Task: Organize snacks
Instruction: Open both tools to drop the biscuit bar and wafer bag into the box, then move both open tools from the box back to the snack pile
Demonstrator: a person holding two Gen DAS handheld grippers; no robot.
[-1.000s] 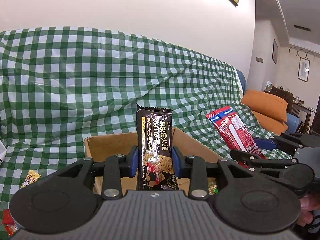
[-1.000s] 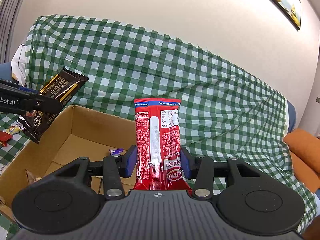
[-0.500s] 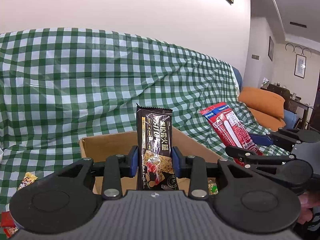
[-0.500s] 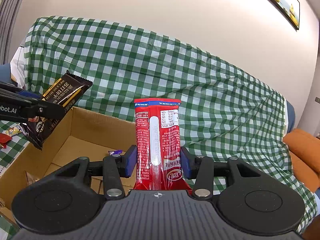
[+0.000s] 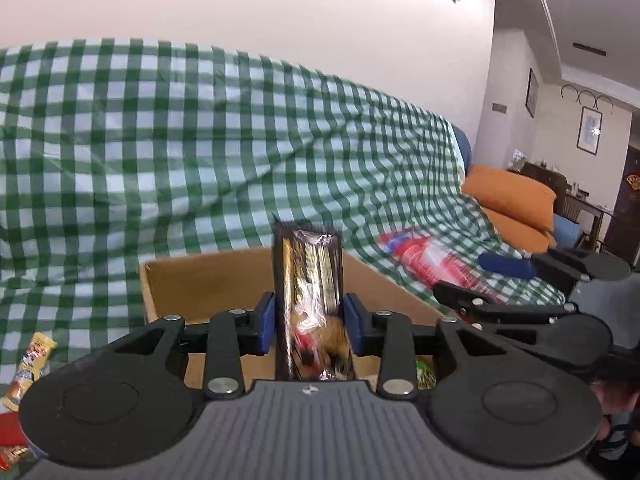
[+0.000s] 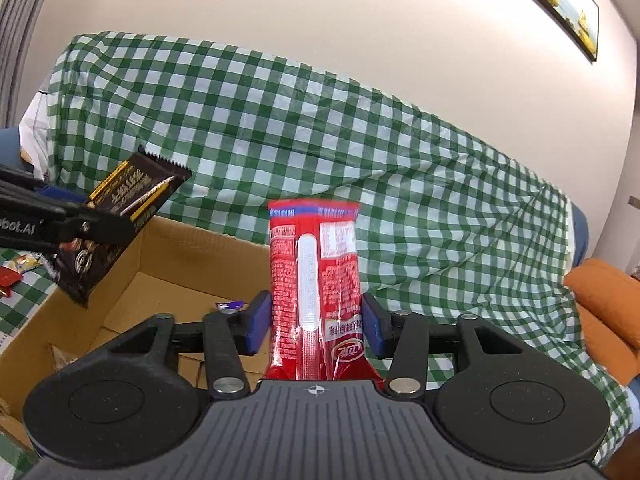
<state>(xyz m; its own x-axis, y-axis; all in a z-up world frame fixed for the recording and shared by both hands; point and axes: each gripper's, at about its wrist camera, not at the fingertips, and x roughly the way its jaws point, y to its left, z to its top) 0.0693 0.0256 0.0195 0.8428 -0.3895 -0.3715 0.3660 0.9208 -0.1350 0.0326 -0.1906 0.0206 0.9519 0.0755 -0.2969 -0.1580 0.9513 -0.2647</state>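
On the left, the left gripper (image 5: 309,322) has its blue fingers (image 5: 265,323) closed on an upright black snack packet (image 5: 308,280), above an open cardboard box (image 5: 200,280). To the right, the right gripper (image 6: 315,324) pinches a standing red snack packet (image 6: 314,276) between its fingers (image 6: 256,322), over the box's right edge.

Likely a home: covered sofa (image 6: 360,152), framed pictures (image 5: 590,130).
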